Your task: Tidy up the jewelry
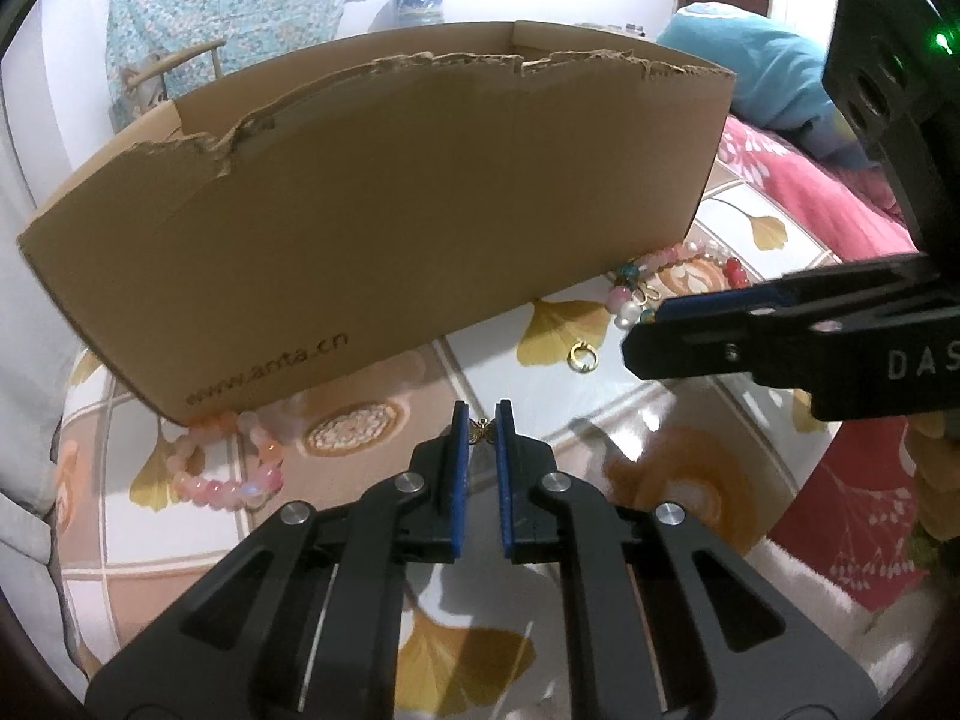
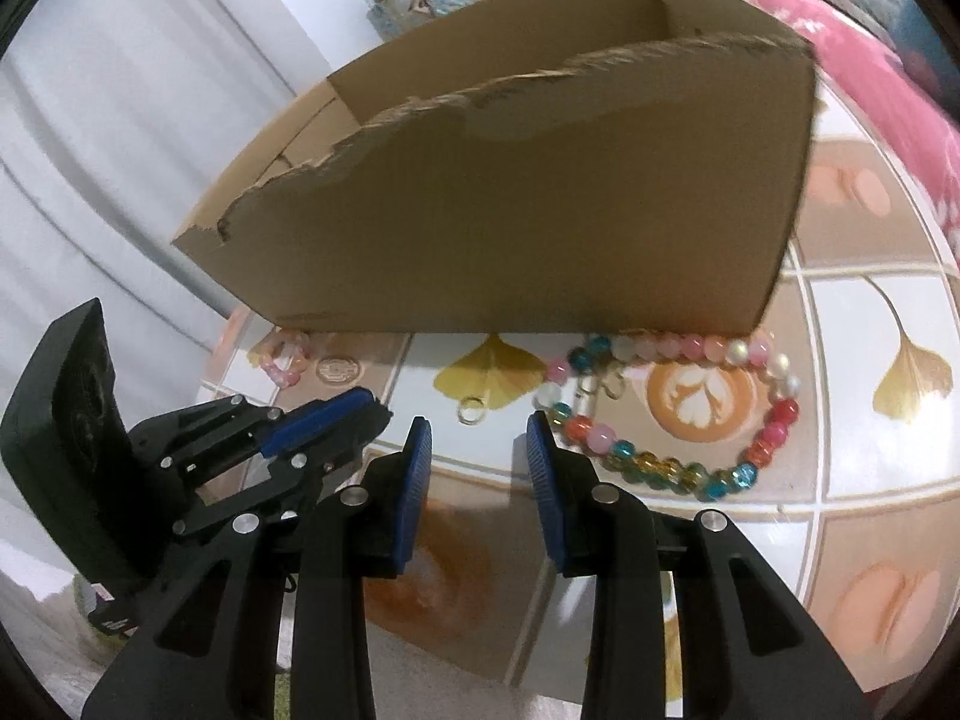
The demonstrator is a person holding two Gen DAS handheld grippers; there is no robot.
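The cardboard box [image 1: 384,222] is the largest thing, standing open-topped with a torn front edge across the far side of the patterned surface [image 1: 678,456], filling the left wrist view from nine to two o'clock. In the right wrist view, a long multicoloured bead necklace [image 2: 774,420] loops at three o'clock, its far side just at the box's base. A pink bead bracelet [image 1: 231,468] lies at eight o'clock in the left wrist view, close against the box's lower corner. A small gold ring [image 1: 583,356] rests alone on a yellow leaf print between the two bead strings. The left gripper [image 1: 480,429] is clenched on a tiny gold butterfly charm [image 1: 482,430], pinched at the very tips of its blue pads, just above the surface. The right gripper [image 2: 478,429] is released, its jaws apart with nothing between them, its right fingertip beside the necklace's beads.
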